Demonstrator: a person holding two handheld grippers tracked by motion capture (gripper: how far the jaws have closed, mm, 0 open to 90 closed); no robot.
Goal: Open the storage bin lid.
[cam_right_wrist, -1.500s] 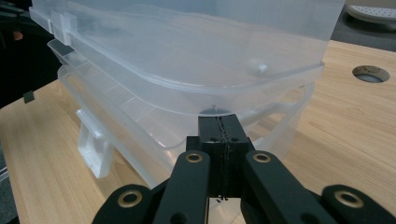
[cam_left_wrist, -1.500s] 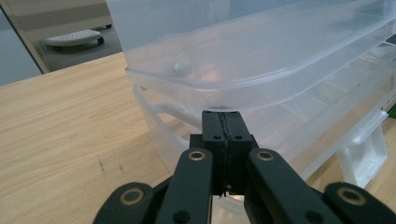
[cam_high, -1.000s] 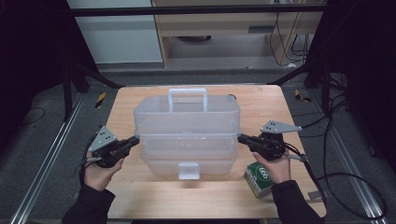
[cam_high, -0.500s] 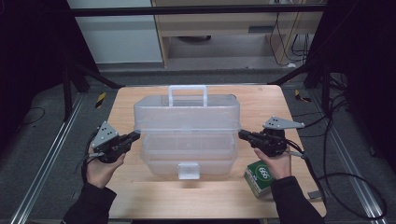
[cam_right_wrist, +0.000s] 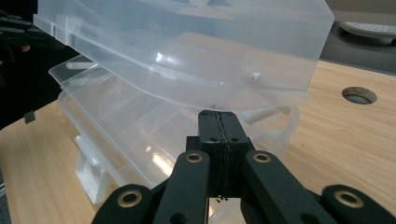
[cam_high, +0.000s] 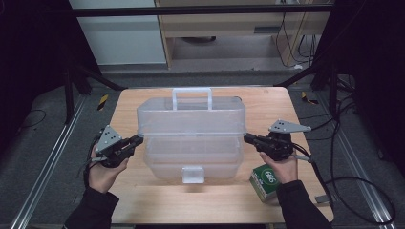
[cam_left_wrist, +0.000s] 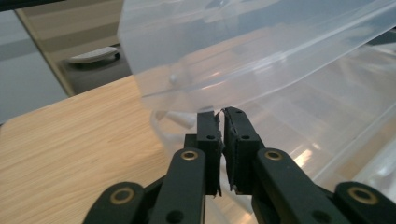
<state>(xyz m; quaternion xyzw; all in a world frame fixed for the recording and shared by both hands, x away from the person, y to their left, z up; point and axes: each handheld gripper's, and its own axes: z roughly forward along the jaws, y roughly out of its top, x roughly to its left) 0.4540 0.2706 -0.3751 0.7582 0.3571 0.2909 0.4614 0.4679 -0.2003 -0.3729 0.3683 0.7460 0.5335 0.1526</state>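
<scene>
A clear plastic tiered box (cam_high: 191,124) with a top handle (cam_high: 192,93) stands mid-table, its upper tier (cam_right_wrist: 187,46) lifted and fanned out over the lower trays (cam_right_wrist: 130,121). My left gripper (cam_high: 138,139) is at the box's left end. Its tips (cam_left_wrist: 219,113) touch the underside of the upper tier's rim (cam_left_wrist: 261,56). Its jaws have just been opening and stand a narrow slit apart, with nothing seen between them. My right gripper (cam_high: 247,137) is at the right end, its jaws (cam_right_wrist: 219,114) shut together on nothing, with the tips under the upper tier's edge.
A green and white packet (cam_high: 267,181) lies on the wooden table (cam_high: 143,195) beside my right hand. The box's front latch (cam_high: 192,174) faces the near edge. A cable hole (cam_right_wrist: 358,94) sits in the tabletop beyond the box. Dark floor and metal rails surround the table.
</scene>
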